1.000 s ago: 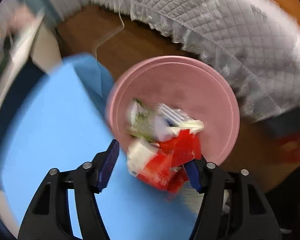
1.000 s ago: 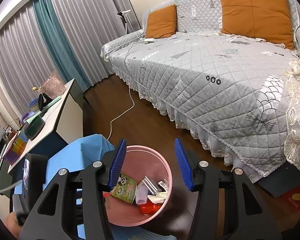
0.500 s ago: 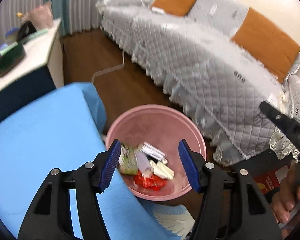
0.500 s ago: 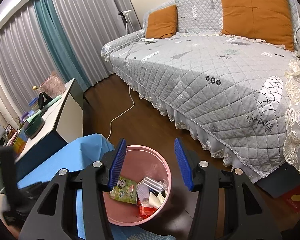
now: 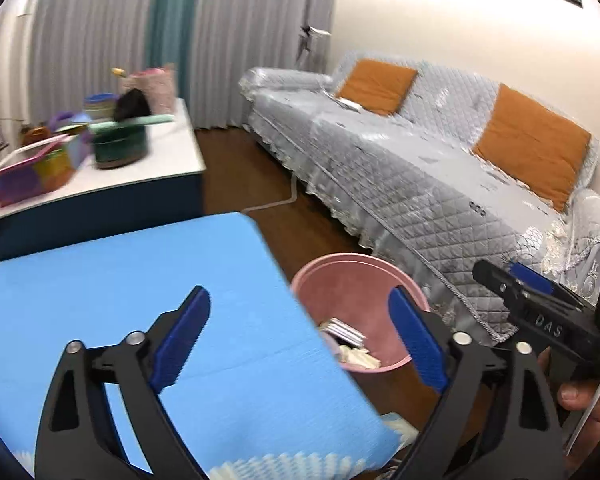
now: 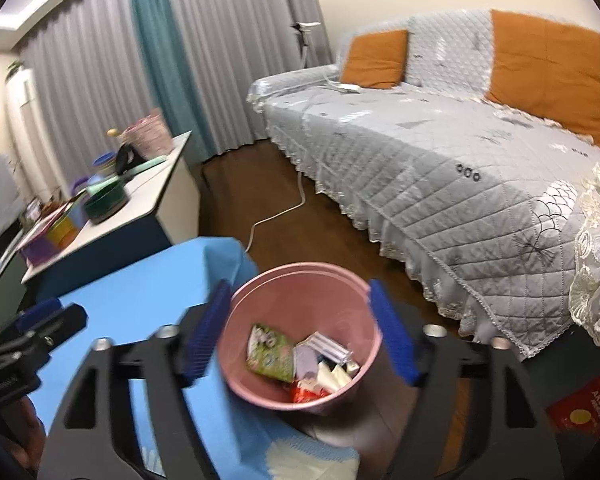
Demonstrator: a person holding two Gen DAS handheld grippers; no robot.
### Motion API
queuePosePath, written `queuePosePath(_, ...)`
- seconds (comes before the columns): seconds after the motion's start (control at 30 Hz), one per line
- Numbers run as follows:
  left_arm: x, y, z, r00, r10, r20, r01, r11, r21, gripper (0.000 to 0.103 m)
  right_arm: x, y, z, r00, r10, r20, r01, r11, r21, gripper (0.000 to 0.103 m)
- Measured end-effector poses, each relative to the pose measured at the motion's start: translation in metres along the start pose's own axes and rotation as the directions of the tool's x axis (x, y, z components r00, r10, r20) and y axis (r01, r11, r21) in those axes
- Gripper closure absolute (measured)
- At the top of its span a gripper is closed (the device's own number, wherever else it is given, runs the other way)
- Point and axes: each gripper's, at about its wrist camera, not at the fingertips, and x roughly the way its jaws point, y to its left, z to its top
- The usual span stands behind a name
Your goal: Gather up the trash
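Since the earlier frames, the left gripper [image 5: 300, 340] has lifted away from the pink bin [image 6: 300, 332]; the red wrapper [image 6: 306, 392] it carried now lies inside. Left fingers [image 5: 180, 340] are released, holding nothing, above the right edge of the blue table [image 5: 120, 280]. Right gripper [image 6: 300, 344] fingers [image 6: 392, 344] are likewise released, framing the bin rim. The bin stands on the floor [image 6: 320, 232], just beside the table edge, holding a green packet [image 6: 270, 354] and white wrappers [image 6: 328, 364]. A grey-covered sofa [image 6: 440, 160] stands beyond.
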Motion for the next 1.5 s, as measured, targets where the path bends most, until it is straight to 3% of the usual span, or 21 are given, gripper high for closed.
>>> queuePosePath(0.37, -0.073, 0.059, -0.052, 0.984, 0.174, 0.036, -0.172, 0.983, -0.066, 0.008, -0.044, 0.071, -0.053, 0.998, 0.064, -0.001, -0.064, 0.99, -0.125, 0.008)
queuePosePath(0.6, -0.104, 0.084, -0.086, 0.957, 0.291, 0.004, -0.287, 0.948, -0.137, 0.008, -0.069, 0.107, -0.08, 0.995, 0.098, -0.009, -0.098, 0.978, -0.186, 0.005)
queuePosePath(1.0, -0.12, 0.108, -0.109, 0.937, 0.349, -0.012, -0.344, 0.918, -0.198, 0.008, -0.079, 0.146, -0.11, 0.992, 0.125, -0.029, -0.128, 0.952, -0.279, 0.005)
queuePosePath(1.5, -0.111, 0.106, -0.115, 0.941, 0.334, -0.053, -0.337, 0.916, -0.217, 0.008, -0.065, 0.155, -0.114, 0.992, 0.114, -0.048, -0.123, 0.95, -0.286, 0.005)
